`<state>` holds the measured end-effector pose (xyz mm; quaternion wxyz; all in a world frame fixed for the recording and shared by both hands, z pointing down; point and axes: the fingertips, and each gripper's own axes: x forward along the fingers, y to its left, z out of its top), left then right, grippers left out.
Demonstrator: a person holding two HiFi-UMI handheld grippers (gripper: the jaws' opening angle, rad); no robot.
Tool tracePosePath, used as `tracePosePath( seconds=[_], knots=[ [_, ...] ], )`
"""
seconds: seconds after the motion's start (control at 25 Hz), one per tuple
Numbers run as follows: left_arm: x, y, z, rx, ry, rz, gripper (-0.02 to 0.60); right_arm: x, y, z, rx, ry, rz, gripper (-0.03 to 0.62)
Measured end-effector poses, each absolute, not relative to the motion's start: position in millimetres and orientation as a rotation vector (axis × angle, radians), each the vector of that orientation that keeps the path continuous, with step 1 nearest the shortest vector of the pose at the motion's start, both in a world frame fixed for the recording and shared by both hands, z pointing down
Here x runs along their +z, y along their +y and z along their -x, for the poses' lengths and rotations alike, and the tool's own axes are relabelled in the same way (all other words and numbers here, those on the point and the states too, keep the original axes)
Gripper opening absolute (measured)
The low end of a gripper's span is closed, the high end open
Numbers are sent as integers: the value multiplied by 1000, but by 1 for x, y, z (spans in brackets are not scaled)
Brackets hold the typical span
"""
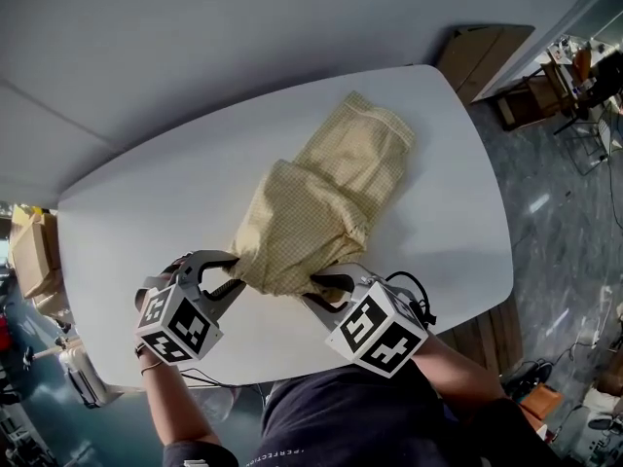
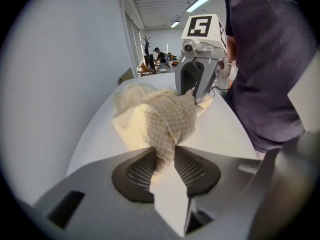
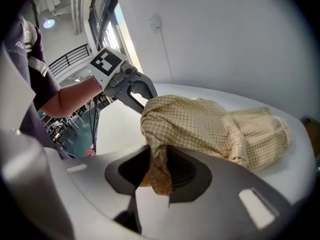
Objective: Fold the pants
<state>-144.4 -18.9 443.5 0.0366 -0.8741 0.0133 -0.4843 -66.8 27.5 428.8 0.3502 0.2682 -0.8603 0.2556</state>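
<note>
We hold the pants (image 1: 326, 197) by their near end, one bunch of cloth in each gripper. The left gripper (image 1: 237, 272) has its fingers (image 2: 137, 171) closed on a gathered fold of the yellow checked cloth, which runs down between the ribbed pads. The right gripper (image 1: 316, 290) grips the other side the same way, with a twist of cloth pinched between its fingers (image 3: 187, 171). The pants lie near the middle of the white surface (image 1: 175, 193). Their far end rests flat and points toward the far edge, and their near end is raised off the surface, drawn up to our two grippers. In the middle the cloth is rumpled and doubled over itself. The two grippers sit side by side near the near edge of the surface, with the cloth stretched between them.
</note>
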Motion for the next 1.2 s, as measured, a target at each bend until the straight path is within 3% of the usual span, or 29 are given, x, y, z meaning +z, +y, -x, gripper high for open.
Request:
tracePosePath(
  seconds=[0.56,1.2],
  knots=[
    [380,31,169,-1452,-81,2716,114,380,75,89,796,-2325,-641,86],
    [340,-87,48,-1302,120,2483,114,353,-27,-21,601,-2322,-931,64]
  ],
)
